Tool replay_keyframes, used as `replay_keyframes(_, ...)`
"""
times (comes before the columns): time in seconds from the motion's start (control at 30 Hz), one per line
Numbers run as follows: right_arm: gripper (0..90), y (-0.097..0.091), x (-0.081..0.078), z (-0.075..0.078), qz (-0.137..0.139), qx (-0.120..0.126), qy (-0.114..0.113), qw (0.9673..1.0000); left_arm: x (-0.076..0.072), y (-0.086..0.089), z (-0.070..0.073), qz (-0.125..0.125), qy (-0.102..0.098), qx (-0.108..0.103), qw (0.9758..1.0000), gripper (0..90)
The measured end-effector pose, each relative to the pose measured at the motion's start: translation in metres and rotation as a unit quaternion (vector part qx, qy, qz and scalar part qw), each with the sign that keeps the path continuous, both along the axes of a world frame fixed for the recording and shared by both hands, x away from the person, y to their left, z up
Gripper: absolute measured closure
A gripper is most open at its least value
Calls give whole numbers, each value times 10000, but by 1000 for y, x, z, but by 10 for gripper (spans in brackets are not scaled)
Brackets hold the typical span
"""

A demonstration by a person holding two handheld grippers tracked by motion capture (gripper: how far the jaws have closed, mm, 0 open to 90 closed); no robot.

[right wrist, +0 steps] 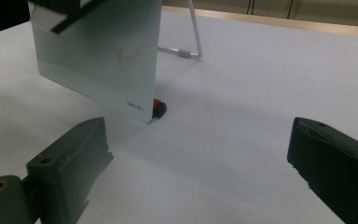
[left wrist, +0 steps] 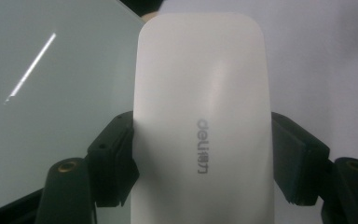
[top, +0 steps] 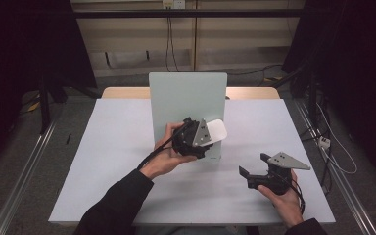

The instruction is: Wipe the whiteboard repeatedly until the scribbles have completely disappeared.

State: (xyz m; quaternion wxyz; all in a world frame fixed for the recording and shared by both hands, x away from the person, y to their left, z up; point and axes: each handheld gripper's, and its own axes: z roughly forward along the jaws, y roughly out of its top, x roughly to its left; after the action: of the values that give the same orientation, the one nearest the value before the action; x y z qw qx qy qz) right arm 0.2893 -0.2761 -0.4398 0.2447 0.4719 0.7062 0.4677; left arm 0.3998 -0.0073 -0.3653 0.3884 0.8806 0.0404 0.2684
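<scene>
A pale green glass board (top: 186,95) stands upright at the middle of the white table (top: 107,161). My left gripper (top: 206,141) is up against the board's lower right part, shut on a white eraser (top: 216,131). In the left gripper view both black pads press the sides of the eraser (left wrist: 200,93), which carries a grey logo, with the board (left wrist: 51,93) to its left. My right gripper (top: 253,165) rests low at the table's front right, open, nothing between its jaws. Faint red marks (right wrist: 128,53) show on the board (right wrist: 98,56) in the right gripper view.
A small red and black piece (right wrist: 159,108) sits at the board's bottom corner. A wire stand (right wrist: 193,37) props the board from behind. Dark floor, rails and cables surround the table; a wooden edge (top: 122,92) runs along its far side.
</scene>
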Motion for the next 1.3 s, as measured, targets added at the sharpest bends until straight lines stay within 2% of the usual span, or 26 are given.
replay_keyframes(0.07, 49, 0, 0, 0, -2, 5, 1, 10000, 3, 3, 9, 83, -87, -102, 9999, 311)
replay_keyframes(0.13, 49, 0, 0, 0, -7, 9, 1, 10000, 4, 3, 9, 86, -136, -124, 9998, 311)
replay_keyframes(0.17, 49, 0, 0, 0, -7, 5, 1, 10000, 2, 2, 7, 81, -205, -61, 9997, 311)
replay_keyframes(0.2, 49, 0, 0, 0, 0, 8, 1, 10000, -1, -1, 4, 57, -295, 113, 9995, 311)
replay_keyframes(0.23, 49, 0, 0, 0, 4, 2, -2, 10000, -4, -4, -2, 13, -270, 183, 9995, 311)
replay_keyframes(0.27, 49, 0, 0, 0, 6, 4, -1, 10000, -6, -6, -8, -82, -312, 445, 9985, 311)
replay_keyframes(0.3, 49, 0, 0, 0, 7, -2, -2, 10000, -10, -9, -15, -113, -292, 467, 9984, 310)
replay_keyframes(0.33, 49, 0, 0, 0, 4, -4, -2, 10000, -12, -12, -20, -173, -300, 673, 9971, 311)
replay_keyframes(0.53, 49, 0, 0, 0, -3, 4, 3, 10000, -22, -20, -44, -366, -138, 962, 9946, 310)
replay_keyframes(0.7, 49, 0, 0, 0, -4, 2, 1, 10000, -27, -23, -56, -454, -43, 1134, 9925, 311)
replay_keyframes(0.8, 49, 0, 0, 0, -17, 11, 9, 10000, -28, -24, -61, -557, -1, 1308, 9898, 311)
replay_keyframes(1.0, 49, 0, 0, 0, -8, 5, 4, 10000, -26, -19, -55, -538, 2, 1316, 9898, 311)
replay_keyframes(1.03, 49, 0, 0, 0, -9, 7, 3, 10000, -24, -16, -52, -497, 13, 1186, 9917, 311)
replay_keyframes(1.07, 49, -1, 0, 0, -4, 10, -1, 10000, -20, -13, -45, -455, 32, 1140, 9924, 311)
replay_keyframes(1.13, 49, -1, 0, 0, -17, 27, 0, 10000, -13, -7, -29, -285, 24, 844, 9960, 311)
replay_keyframes(1.2, 49, 0, 1, 0, -21, 4, -3, 10000, -7, -4, -12, -175, -107, 711, 9973, 311)
replay_keyframes(1.3, 49, 1, 0, 0, 11, -13, 0, 10000, 0, -2, 5, -37, -171, 433, 9989, 311)
